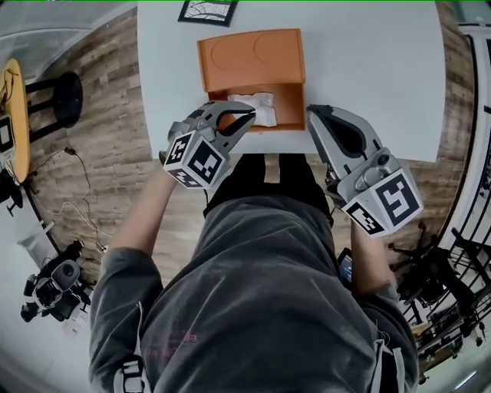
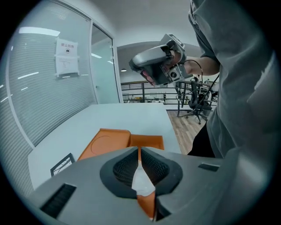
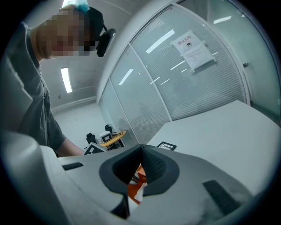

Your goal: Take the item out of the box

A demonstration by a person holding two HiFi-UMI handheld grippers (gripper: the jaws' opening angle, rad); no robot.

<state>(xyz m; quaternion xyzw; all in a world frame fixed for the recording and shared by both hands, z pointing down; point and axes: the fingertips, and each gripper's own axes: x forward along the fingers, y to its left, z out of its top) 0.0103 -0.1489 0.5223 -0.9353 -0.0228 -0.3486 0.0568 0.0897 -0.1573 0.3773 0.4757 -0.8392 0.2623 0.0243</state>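
Worktop (image 1: 368, 69): white, and it is carrying an orange box (image 1: 299, 104) near the person's edge. The box is standing open, with its lid (image 1: 253, 55) lying flat behind it, inner face up and showing two round recesses.

Item: we are seeing a white crumpled item (image 1: 262, 104) lying inside the box, toward the middle and left of the compartment. We cannot tell what it is.

Left gripper (image 1: 247, 115): it is pointing down at a slant, with its tips hanging over the near left corner of the box, just beside the white item. We cannot tell whether it is touching the item. In the left gripper view the jaws are sitting clenched, tips meeting. The slit below the tips is showing only the white item and the orange box lying beyond the jaws. Nothing is being grasped.

Right gripper (image 1: 311, 111): it is hanging just off the near right corner of the box, outside the wall. In the right gripper view its jaws are also sitting clenched and empty, with orange and white showing past them through the lower gap.

Surroundings: a black-framed card (image 1: 207, 11) is lying at the far edge of the worktop, beyond the lid. The person is wearing a grey top (image 1: 261, 307) and leaning in over the near edge. The wooden floor (image 1: 107, 115) is showing on both sides, and a black stool (image 1: 57, 96) is standing off to the left.
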